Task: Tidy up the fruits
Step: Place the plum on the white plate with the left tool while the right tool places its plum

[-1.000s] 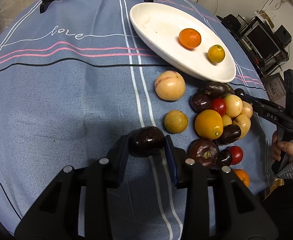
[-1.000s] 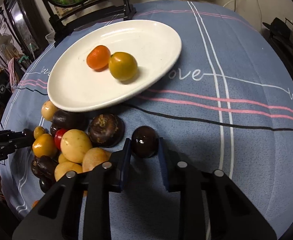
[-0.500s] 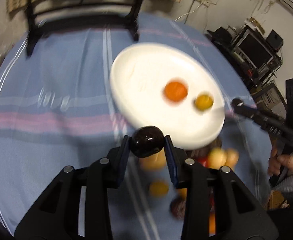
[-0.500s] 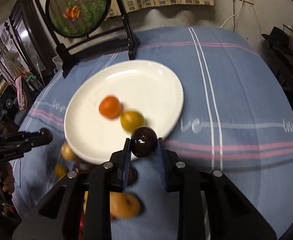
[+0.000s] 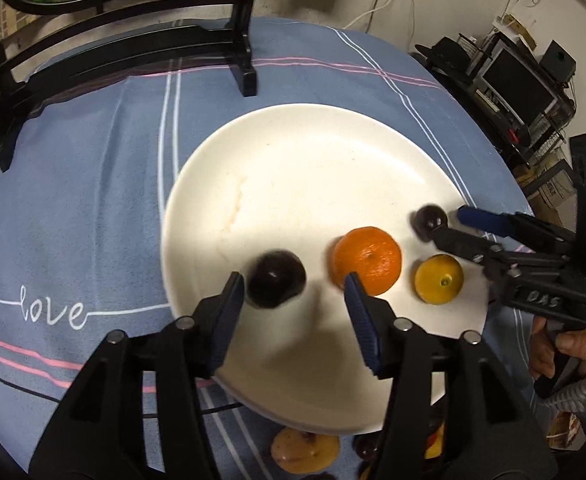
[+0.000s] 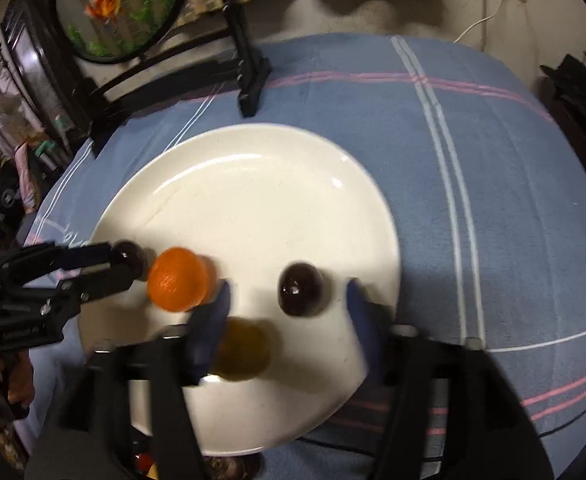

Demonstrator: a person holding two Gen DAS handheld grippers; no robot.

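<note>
blue tablecloth (image 5: 93,200) with white cursive "love" (image 5: 51,312) beside white plate (image 5: 293,152)

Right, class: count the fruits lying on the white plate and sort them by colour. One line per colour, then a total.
Dark purple fruit: 2
Orange fruit: 1
Yellow fruit: 1
Total on the white plate: 4

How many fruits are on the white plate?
4: a dark fruit between the left gripper's opening jaws, an orange, a yellow fruit, another dark fruit by the right gripper's tips.
</note>
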